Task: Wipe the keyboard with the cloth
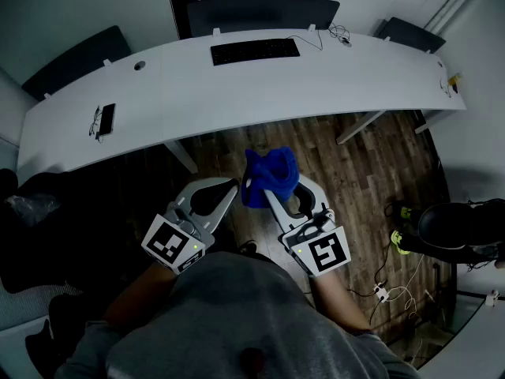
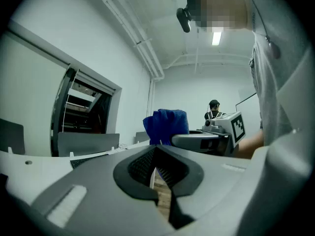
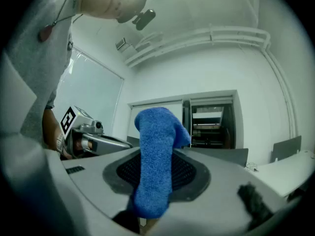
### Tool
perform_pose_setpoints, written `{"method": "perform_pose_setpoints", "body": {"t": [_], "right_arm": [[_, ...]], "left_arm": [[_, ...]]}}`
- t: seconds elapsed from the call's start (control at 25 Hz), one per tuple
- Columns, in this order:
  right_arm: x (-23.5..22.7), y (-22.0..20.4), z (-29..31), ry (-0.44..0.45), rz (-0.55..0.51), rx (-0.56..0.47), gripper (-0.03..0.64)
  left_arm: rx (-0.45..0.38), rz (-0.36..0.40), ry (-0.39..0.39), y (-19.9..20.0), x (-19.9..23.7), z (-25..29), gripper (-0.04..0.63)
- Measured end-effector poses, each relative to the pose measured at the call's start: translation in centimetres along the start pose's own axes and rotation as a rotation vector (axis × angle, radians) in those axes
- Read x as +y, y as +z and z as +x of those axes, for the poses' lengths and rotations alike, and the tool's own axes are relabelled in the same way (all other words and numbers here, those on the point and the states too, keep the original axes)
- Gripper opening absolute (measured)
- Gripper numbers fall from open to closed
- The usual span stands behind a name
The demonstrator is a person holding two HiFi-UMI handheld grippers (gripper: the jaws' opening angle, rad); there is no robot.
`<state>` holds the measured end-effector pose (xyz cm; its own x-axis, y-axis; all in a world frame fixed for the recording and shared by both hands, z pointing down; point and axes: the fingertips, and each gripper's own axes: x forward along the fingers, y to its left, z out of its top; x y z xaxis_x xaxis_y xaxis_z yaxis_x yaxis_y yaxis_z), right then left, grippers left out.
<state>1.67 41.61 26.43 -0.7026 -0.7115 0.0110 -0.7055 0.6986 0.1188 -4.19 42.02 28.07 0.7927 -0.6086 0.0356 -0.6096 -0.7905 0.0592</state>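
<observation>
- Head view: you look down on one long white desk [image 1: 331,73] that curves across the far side. One black keyboard [image 1: 255,51] lies flat at its far centre, and one small dark device [image 1: 106,119] sits towards its left end.
- Three dark chair backs [image 1: 261,12] show beyond the desk's far edge.
- Both your tongs are near your body, over the wooden floor [image 1: 363,172] and well apart from the keyboard. Your left tongs [image 1: 233,184] are clenched on nothing, tips together.
- Your right tongs [image 1: 284,189] are grasping the one blue cloth [image 1: 271,172]. It bunches up past their tips, just beside the tips of the left tongs.
- Left gripper view: the two jaws meet, with only a sliver of floor visible between them and nothing caught there. The cloth [image 2: 166,126] stands just beyond them, and one person [image 2: 213,109] stands far off in the room.
- Right gripper view: the cloth [image 3: 155,166] is pinched between the two jaws and rises upright as one thick fold. Your left tongs [image 3: 93,141] lie to the left of it.
</observation>
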Motion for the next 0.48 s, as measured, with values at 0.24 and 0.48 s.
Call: {"method": "perform_pose_setpoints", "body": {"t": [0.24,0.48], "right_arm": [[0.04,-0.14,0.08,0.001,0.0,-0.002,0.14],[-0.03,0.26,0.16,0.01,0.023,-0.01,0.141]], "left_arm": [[0.032,0.046,0.015,-0.17,-0.57,0.37,0.008],[0.014,0.076,0.02,-0.24,-0.59,0.83,0.008]]}}
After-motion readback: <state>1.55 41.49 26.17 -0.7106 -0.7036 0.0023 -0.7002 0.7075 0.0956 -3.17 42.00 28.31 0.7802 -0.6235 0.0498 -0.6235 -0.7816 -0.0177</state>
